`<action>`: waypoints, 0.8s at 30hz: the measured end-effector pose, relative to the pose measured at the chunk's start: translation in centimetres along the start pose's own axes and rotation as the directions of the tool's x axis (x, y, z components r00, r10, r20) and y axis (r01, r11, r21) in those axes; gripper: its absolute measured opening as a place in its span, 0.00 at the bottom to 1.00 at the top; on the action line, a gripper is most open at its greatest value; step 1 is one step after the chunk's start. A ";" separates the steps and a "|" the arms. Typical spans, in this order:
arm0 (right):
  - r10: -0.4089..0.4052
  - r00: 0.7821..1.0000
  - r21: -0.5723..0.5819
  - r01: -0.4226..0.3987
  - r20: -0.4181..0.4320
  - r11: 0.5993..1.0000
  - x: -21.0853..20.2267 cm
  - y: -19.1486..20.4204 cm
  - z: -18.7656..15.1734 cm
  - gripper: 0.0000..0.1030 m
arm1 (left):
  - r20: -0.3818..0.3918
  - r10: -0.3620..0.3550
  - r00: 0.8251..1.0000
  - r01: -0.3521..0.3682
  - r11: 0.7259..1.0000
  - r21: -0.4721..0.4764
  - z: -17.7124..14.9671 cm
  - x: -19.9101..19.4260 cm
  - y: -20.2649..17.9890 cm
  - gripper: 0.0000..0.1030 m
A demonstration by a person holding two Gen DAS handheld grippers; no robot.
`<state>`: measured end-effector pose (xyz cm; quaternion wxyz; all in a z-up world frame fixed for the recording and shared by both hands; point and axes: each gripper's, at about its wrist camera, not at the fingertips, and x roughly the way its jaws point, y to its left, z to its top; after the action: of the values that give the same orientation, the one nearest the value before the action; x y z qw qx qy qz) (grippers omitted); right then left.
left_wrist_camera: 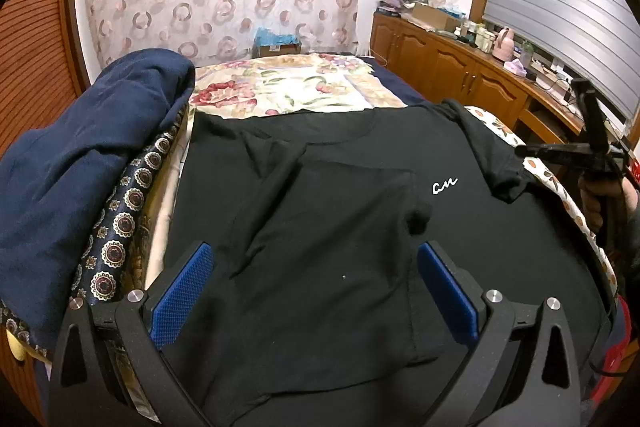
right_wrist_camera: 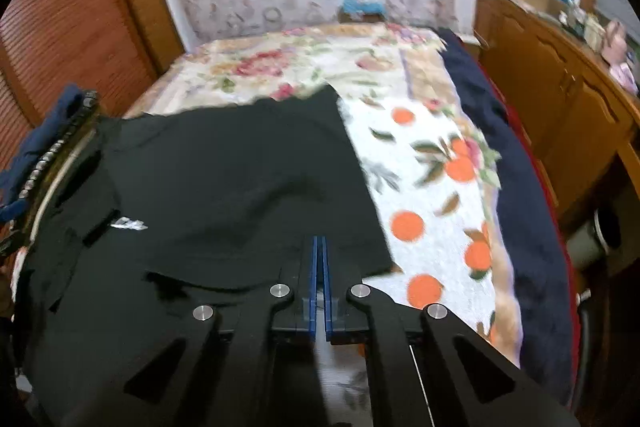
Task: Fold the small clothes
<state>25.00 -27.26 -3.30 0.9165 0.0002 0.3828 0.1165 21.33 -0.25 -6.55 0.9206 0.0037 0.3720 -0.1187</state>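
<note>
Partly folded, black T-shirt (small white script) lies rumpled.

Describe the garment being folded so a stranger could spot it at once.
Look at the bed with the floral cover. Spread over its near half lies a black T-shirt. Unlike the heaped navy blanket beside it, it is flat and bears small white script on the chest.
</note>
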 end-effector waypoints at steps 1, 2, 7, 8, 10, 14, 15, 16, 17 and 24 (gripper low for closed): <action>0.007 1.000 -0.007 -0.007 0.022 1.000 -0.6 0.5 0.4 0.01 | 0.001 0.000 1.000 0.000 1.000 0.001 0.0 0.0 0.0 0.99; 0.018 0.999 -0.015 -0.018 0.041 1.000 -1.1 0.9 0.8 0.01 | 0.003 -0.001 1.000 0.001 1.000 0.000 0.0 0.0 0.1 0.99; 0.005 0.994 -0.081 0.003 0.107 0.997 -2.8 2.8 2.8 0.01 | 0.002 0.001 1.000 -0.001 1.000 -0.006 -0.1 0.2 0.2 0.99; 0.006 0.995 -0.076 0.002 0.102 0.997 -2.7 2.6 3.1 0.01 | 0.003 0.000 1.000 0.000 1.000 -0.008 -0.2 0.2 0.3 0.99; -0.028 0.996 -0.067 0.034 0.089 0.997 -2.2 2.0 3.3 0.03 | 0.002 -0.001 1.000 0.001 1.000 -0.012 -0.2 0.1 0.4 0.99; -0.107 0.993 -0.047 0.109 0.047 0.993 -0.6 1.1 2.5 0.43 | -0.007 -0.001 1.000 0.001 1.000 -0.020 -0.4 0.3 0.6 0.99; -0.114 0.993 -0.036 0.115 0.031 0.993 -0.2 0.9 2.2 0.44 | -0.009 -0.002 1.000 0.002 1.000 -0.021 -0.5 0.4 0.6 0.99; -0.118 0.993 -0.027 0.118 0.013 0.993 0.1 0.6 1.8 0.44 | -0.012 -0.003 1.000 0.003 1.000 -0.021 -0.5 0.5 0.6 0.99; -0.124 0.992 -0.017 0.124 -0.011 0.992 0.7 0.3 1.4 0.44 | -0.014 -0.004 1.000 0.004 1.000 -0.019 -0.4 0.5 0.6 0.99; -0.090 0.996 -0.007 0.090 -0.029 0.996 0.6 0.8 0.9 0.07 | -0.022 -0.008 1.000 0.008 1.000 -0.015 -0.4 0.8 0.5 0.99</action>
<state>25.85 -26.27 -3.00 0.9151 -0.0215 0.3955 0.0761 21.73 0.07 -7.48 0.9160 -0.0035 0.3830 -0.1197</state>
